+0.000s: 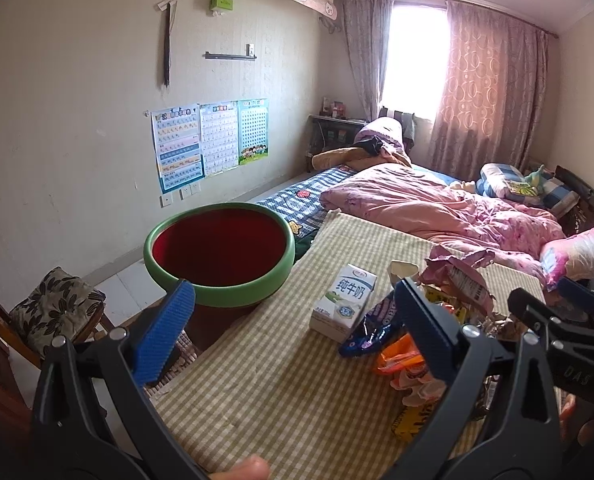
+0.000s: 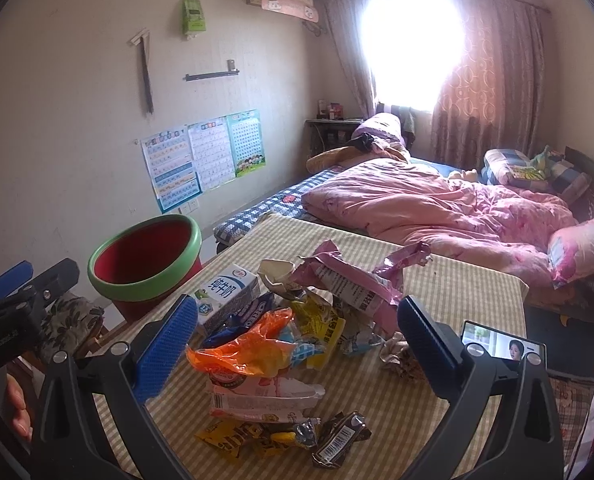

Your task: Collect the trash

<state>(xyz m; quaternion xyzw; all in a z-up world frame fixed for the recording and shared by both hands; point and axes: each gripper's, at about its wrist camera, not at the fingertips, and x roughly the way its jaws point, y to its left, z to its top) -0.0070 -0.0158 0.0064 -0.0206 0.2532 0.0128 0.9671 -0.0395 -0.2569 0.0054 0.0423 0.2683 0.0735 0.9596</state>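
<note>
A pile of trash lies on the checked tablecloth [image 2: 457,292]: a white milk carton [image 2: 227,298], an orange wrapper [image 2: 253,350], a pink crumpled bag [image 2: 357,280], a yellow wrapper [image 2: 237,442] and a dark wrapper [image 2: 339,442]. A red bin with a green rim [image 2: 145,260] stands left of the table. My right gripper [image 2: 297,340] is open above the pile, empty. My left gripper [image 1: 297,320] is open and empty near the milk carton [image 1: 343,302], with the bin [image 1: 219,254] ahead on its left.
A phone [image 2: 501,346] playing video lies on the table's right side. A bed with a pink quilt [image 2: 437,204] is behind the table. A chair with a floral cushion [image 1: 55,308] stands left, below the bin.
</note>
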